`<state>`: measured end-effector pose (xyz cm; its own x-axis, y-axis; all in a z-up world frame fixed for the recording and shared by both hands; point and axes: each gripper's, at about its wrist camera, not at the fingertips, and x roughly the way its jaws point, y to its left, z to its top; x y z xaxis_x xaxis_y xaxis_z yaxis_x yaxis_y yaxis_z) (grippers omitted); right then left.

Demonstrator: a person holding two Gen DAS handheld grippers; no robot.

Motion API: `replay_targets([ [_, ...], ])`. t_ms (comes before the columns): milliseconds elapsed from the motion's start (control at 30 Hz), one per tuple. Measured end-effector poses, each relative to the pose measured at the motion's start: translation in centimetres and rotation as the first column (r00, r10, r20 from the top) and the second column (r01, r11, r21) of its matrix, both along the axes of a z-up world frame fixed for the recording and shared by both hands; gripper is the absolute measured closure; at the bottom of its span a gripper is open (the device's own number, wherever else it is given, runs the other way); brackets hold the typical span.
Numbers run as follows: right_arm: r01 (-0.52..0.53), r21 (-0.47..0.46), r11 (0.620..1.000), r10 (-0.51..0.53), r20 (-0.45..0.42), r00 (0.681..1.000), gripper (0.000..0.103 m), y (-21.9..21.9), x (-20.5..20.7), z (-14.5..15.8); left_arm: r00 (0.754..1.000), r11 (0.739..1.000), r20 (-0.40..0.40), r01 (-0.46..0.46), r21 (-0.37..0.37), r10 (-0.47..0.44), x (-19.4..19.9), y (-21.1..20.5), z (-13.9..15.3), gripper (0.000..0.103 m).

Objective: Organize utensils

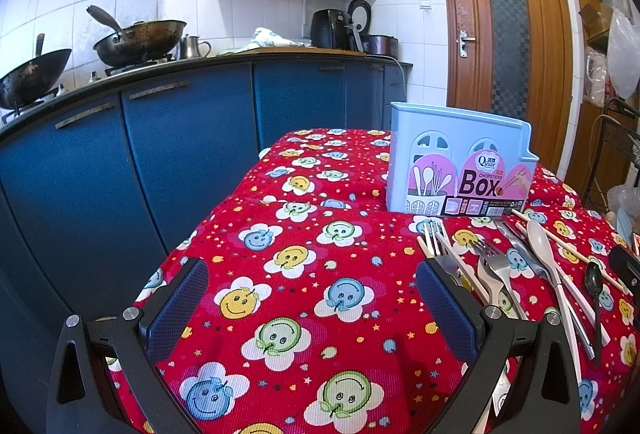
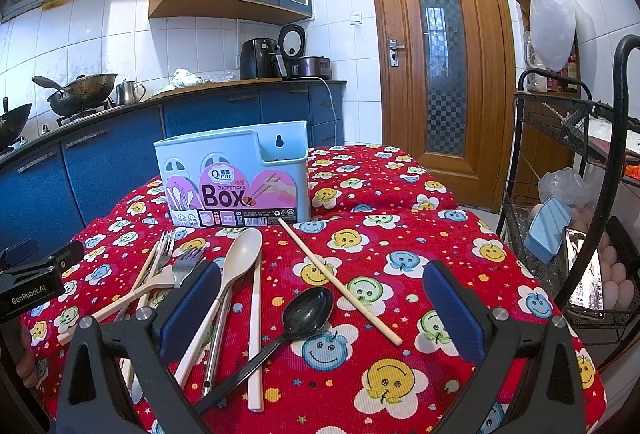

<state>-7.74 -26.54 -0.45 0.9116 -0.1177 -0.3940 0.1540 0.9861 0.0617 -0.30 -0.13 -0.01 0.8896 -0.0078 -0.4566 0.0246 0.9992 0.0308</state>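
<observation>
Both grippers spread, empty. Black spoon at right gripper 12 o'clock: light, stiff, slick plastic; pinch mid-handle. Box beyond.

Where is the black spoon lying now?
In the right wrist view, the black spoon lies on the red tablecloth, between the white chopstick and the wooden chopstick.

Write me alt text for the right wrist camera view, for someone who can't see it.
The open right gripper hovers over loose utensils on a red smiley-flower tablecloth: a black spoon, a cream spoon, forks and a wooden chopstick. Behind them stands a pale blue chopsticks box, with kitchen cabinets and a wooden door beyond.
</observation>
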Motion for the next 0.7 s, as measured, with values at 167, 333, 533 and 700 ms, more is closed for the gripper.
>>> replay_targets([
  [167,0.000,0.000,1.000,0.000,0.000,1.000,0.000,0.0,0.0,0.0,1.000,1.000,0.001,-0.001,0.001,0.001,0.0,0.0,0.0,0.000],
  [333,-0.005,0.000,1.000,0.005,-0.001,1.000,0.000,-0.1,-0.2,-0.1,1.000,1.000,-0.001,0.003,0.003,-0.003,-0.1,0.0,0.2,0.000],
  [533,-0.040,0.020,0.999,0.041,-0.035,0.999,0.000,-0.4,0.4,0.2,0.999,0.999,-0.014,0.042,0.032,-0.041,-0.1,-0.3,1.0,0.000],
  [700,-0.076,0.026,0.997,0.078,-0.092,0.993,0.000,-1.0,0.7,0.9,0.994,0.994,-0.028,0.107,0.033,-0.106,-0.3,-0.9,2.4,0.000],
])
